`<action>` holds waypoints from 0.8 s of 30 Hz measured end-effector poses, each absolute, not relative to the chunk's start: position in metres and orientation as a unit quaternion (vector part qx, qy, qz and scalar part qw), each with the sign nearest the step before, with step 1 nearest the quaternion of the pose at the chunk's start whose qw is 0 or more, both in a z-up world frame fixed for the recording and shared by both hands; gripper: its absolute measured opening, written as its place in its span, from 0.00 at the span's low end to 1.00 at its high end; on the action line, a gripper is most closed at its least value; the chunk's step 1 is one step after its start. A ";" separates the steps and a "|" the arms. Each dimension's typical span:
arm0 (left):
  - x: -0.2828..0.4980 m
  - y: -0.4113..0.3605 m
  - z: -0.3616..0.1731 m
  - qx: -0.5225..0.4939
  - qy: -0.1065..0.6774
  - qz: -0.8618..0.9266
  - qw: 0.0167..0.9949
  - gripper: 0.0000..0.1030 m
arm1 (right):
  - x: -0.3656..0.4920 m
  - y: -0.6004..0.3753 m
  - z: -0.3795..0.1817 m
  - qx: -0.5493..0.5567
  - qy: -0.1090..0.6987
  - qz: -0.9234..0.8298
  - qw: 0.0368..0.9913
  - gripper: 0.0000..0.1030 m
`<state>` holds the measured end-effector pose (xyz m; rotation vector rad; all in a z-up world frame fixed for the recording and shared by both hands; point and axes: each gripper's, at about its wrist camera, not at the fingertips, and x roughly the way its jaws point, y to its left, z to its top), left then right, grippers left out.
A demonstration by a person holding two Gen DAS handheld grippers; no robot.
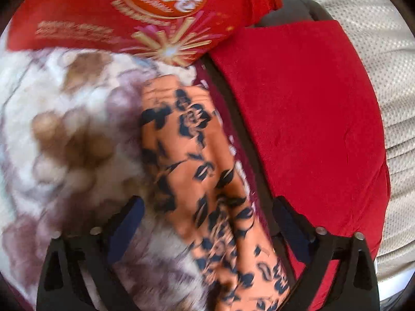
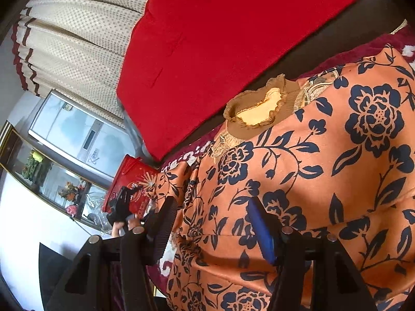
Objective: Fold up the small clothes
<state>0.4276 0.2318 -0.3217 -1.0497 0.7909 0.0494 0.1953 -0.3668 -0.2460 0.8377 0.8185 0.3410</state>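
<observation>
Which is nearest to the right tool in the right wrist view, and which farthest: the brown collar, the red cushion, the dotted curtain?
From the right tool:
1. Brown collar, just ahead on the orange floral top.
2. Red cushion, behind the collar.
3. Dotted curtain, far upper left.

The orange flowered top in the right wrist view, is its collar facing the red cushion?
Yes, the orange flowered top lies with its ruffled brown collar at the edge nearest the red cushion.

Orange top (image 2: pixel 298 171) — navy roses; cushion (image 2: pixel 220 39) — plain red.
</observation>
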 end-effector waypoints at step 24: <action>0.402 0.036 -0.166 -0.270 0.284 -0.200 0.898 0.07 | 0.155 -0.429 -0.232 0.404 0.332 0.082 0.849 0.59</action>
